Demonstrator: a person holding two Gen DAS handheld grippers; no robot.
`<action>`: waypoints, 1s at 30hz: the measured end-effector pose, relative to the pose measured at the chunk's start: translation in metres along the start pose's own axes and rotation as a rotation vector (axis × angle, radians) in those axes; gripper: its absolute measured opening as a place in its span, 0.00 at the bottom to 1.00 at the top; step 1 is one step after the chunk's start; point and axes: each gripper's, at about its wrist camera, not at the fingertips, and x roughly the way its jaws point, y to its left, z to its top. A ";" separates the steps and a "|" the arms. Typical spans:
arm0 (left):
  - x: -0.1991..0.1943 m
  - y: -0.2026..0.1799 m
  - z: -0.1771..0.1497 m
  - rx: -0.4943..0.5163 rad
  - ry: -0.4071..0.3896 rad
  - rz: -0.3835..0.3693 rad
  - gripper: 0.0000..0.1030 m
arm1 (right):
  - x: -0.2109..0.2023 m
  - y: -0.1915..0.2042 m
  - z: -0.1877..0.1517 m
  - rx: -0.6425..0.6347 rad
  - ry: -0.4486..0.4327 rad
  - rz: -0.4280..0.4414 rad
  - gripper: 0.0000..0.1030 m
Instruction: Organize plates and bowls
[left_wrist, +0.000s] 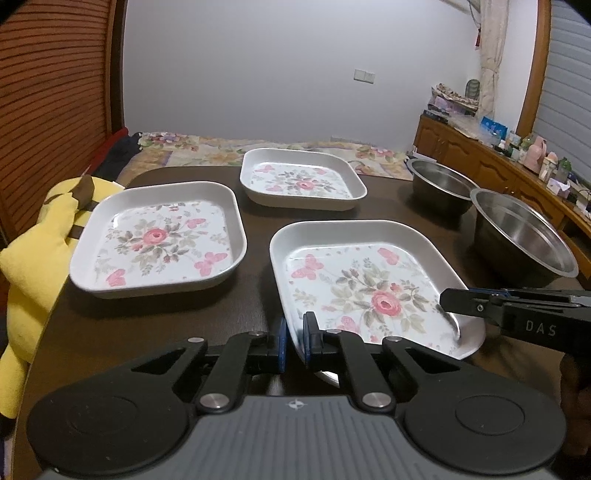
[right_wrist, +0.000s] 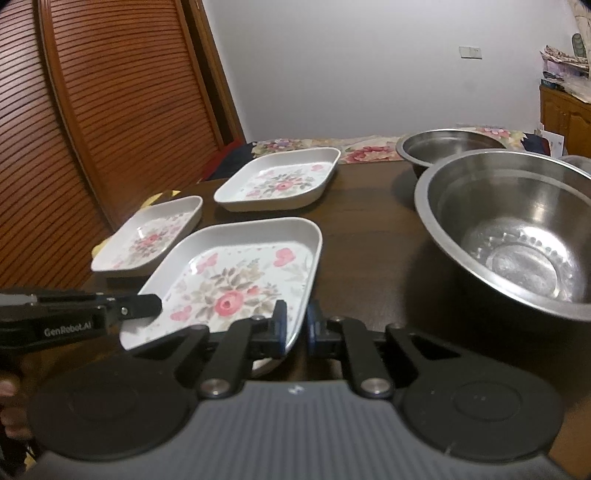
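Note:
Three square white plates with a pink rose print lie on the dark table (left_wrist: 258, 295). My left gripper (left_wrist: 295, 332) is shut on the near-left rim of the nearest plate (left_wrist: 369, 280). My right gripper (right_wrist: 296, 317) is shut on the near-right rim of that same plate (right_wrist: 236, 280). Each gripper shows in the other's view, reaching over the plate's side. A second plate (left_wrist: 159, 236) sits to the left and a third plate (left_wrist: 303, 181) farther back. Two empty steel bowls stand at the right, one near (right_wrist: 517, 236) and one far (right_wrist: 450, 147).
A yellow plush toy (left_wrist: 29, 258) hangs off the table's left edge. Behind the table is a bed with a floral cover (left_wrist: 221, 147). A slatted wooden door (right_wrist: 110, 110) stands at the left, and a cluttered wooden sideboard (left_wrist: 498, 162) at the right.

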 end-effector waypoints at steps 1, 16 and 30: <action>-0.003 -0.002 -0.001 0.009 -0.002 0.009 0.10 | -0.003 0.001 -0.001 -0.003 -0.003 0.003 0.12; -0.043 -0.018 -0.032 0.016 -0.025 0.041 0.10 | -0.042 0.009 -0.019 -0.036 -0.020 0.047 0.12; -0.051 -0.015 -0.052 0.016 -0.012 0.045 0.09 | -0.052 0.017 -0.042 -0.025 0.023 0.063 0.13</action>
